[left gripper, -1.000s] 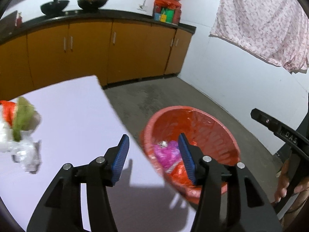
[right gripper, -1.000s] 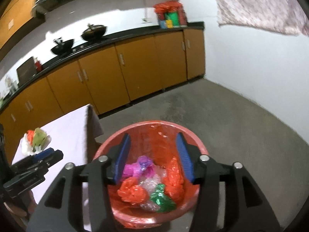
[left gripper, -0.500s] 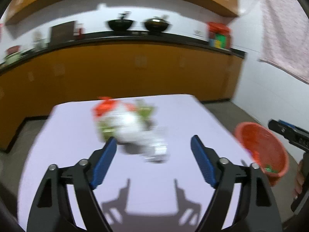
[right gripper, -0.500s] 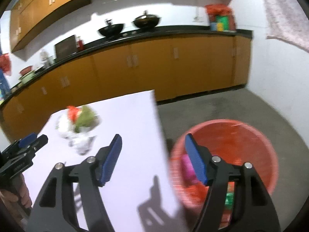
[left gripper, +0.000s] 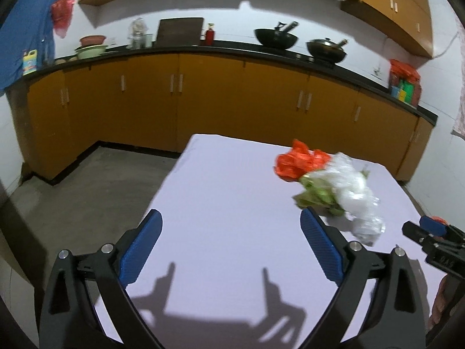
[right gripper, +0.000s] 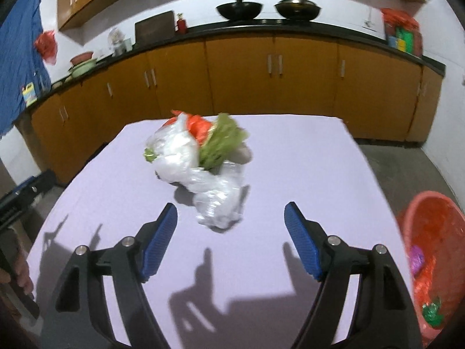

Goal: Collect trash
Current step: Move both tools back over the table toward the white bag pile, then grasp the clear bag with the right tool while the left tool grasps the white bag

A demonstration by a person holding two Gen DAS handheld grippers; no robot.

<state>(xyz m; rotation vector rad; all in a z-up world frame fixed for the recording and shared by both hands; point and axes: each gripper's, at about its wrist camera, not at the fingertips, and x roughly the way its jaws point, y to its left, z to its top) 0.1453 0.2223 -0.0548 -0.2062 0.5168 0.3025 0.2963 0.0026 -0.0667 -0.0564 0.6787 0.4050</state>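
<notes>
A heap of trash lies on the lilac table [left gripper: 226, 203]: clear crumpled plastic [right gripper: 215, 192], a green wrapper [right gripper: 222, 142] and a red bag [left gripper: 299, 163]. It also shows in the left wrist view, where the clear plastic [left gripper: 357, 197] sits right of my fingers. My left gripper [left gripper: 229, 244] is open and empty above the table's near part, left of the heap. My right gripper [right gripper: 231, 238] is open and empty just short of the clear plastic. The red bin [right gripper: 433, 247] with crumpled trash inside stands on the floor at the table's right.
Orange cabinets [left gripper: 203, 101] under a black counter with two woks [left gripper: 276, 39] run along the back wall. Grey floor [left gripper: 72, 192] lies left of the table. The right gripper's tip [left gripper: 430, 232] shows at the right edge of the left wrist view.
Both grippers have swung left, away from the red bin and toward the table. Both have opened wider. The trash heap now lies ahead of the right gripper.
</notes>
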